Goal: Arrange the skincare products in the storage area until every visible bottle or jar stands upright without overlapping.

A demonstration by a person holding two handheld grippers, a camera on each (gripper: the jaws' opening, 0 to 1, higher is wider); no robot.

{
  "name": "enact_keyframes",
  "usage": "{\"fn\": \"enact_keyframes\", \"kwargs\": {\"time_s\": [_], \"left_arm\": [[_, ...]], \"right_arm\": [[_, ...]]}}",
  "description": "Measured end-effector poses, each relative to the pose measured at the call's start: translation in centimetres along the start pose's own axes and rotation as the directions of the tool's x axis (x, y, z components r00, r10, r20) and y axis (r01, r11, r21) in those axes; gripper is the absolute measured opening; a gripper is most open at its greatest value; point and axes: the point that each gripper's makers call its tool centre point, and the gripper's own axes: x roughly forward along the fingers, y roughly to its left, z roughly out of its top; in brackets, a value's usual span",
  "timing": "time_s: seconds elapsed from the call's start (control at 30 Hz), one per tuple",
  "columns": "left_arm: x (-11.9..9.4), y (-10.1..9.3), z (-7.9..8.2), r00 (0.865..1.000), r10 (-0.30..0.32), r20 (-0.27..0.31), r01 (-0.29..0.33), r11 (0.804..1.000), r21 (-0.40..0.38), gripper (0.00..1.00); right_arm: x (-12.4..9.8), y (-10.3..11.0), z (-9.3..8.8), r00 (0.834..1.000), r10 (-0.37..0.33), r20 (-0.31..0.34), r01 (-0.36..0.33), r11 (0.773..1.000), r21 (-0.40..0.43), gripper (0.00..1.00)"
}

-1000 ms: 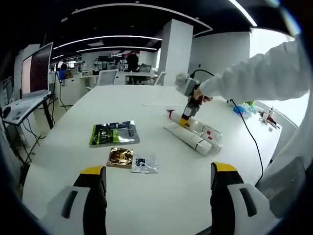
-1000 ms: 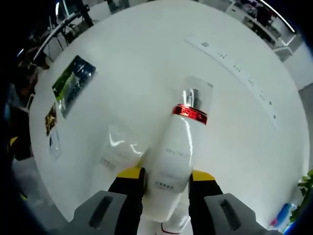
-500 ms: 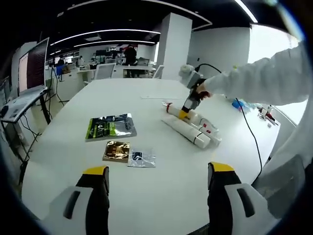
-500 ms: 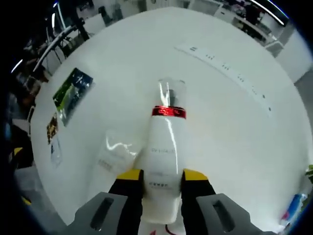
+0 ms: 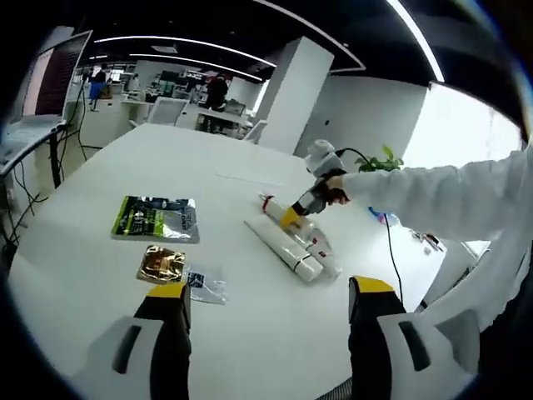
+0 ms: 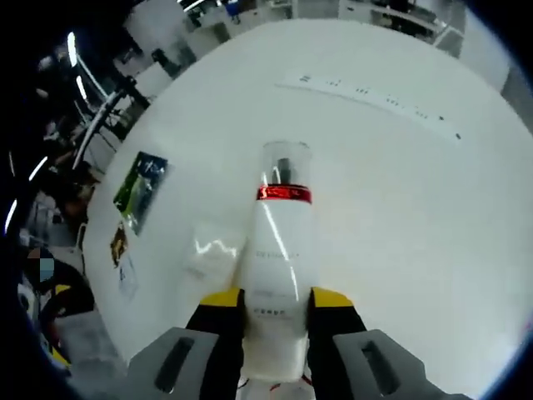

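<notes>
White bottle (image 6: pixel 280 250) with a red band and clear cap, clamped in the right gripper (image 6: pixel 276 302).
It is held over the white tabletop (image 6: pixel 400 200), above the other tubes (image 5: pixel 293 248) lying toward the tabletop's right edge. Left gripper (image 5: pixel 266 296) hovers with jaws spread, empty, near the tabletop's front edge by the sachets (image 5: pixel 156 218).

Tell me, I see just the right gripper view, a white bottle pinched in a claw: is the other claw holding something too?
Observer: No, the left claw is open and empty over the white table.
Operator: Who holds my claw?
Observer: A person's white sleeve reaches to the right claw, which grips the white bottle with the red band.
Operator: Anything behind it?
Observer: A green leafy plant.
</notes>
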Motion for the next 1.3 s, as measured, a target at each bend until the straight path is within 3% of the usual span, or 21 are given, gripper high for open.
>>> {"fn": "enact_keyframes", "kwargs": {"time_s": [0.2, 0.43, 0.53, 0.73, 0.97, 1.03, 1.13, 1.27, 1.3], "left_arm": [[2.3, -0.7, 1.6, 0.997, -0.073, -0.028, 0.074, 0.997, 0.016, 0.69], [6.6, -0.7, 2.4, 0.988, -0.147, -0.048, 0.144, 0.988, -0.059, 0.66], [8.0, -1.3, 3.0, 0.98, -0.195, -0.031, 0.189, 0.973, -0.134, 0.64], [10.9, -1.2, 4.3, 0.972, -0.234, -0.006, 0.227, 0.949, -0.22, 0.62], [13.6, -1.6, 5.1, 0.959, -0.282, 0.012, 0.276, 0.929, -0.248, 0.64], [14.5, -1.6, 5.2, 0.955, -0.297, 0.008, 0.287, 0.915, -0.282, 0.65], [15.3, -1.6, 5.8, 0.95, -0.312, 0.029, 0.305, 0.899, -0.315, 0.59], [16.9, -1.8, 6.2, 0.936, -0.35, 0.04, 0.337, 0.855, -0.395, 0.55], [17.1, -1.9, 6.2, 0.932, -0.361, 0.042, 0.347, 0.848, -0.401, 0.55]], "right_arm": [[-0.4, 0.0, -0.3, 0.995, 0.094, 0.046, -0.099, 0.988, 0.118, 0.21], [-0.8, 0.0, -0.7, 0.979, 0.183, 0.093, -0.2, 0.955, 0.219, 0.21], [-0.8, -0.5, -0.3, 0.969, 0.216, 0.119, -0.239, 0.94, 0.243, 0.21], [-1.2, -0.2, -0.5, 0.936, 0.291, 0.197, -0.341, 0.885, 0.316, 0.21], [-2.1, 0.8, -2.0, 0.903, 0.344, 0.257, -0.418, 0.843, 0.34, 0.21], [-2.5, 1.5, -2.5, 0.889, 0.364, 0.279, -0.448, 0.82, 0.356, 0.21], [-2.6, 2.1, -3.1, 0.882, 0.377, 0.284, -0.461, 0.816, 0.349, 0.21], [-2.7, 2.8, -3.0, 0.837, 0.431, 0.336, -0.539, 0.751, 0.381, 0.21], [-2.7, 2.9, -3.2, 0.833, 0.435, 0.34, -0.545, 0.746, 0.381, 0.21]]}}
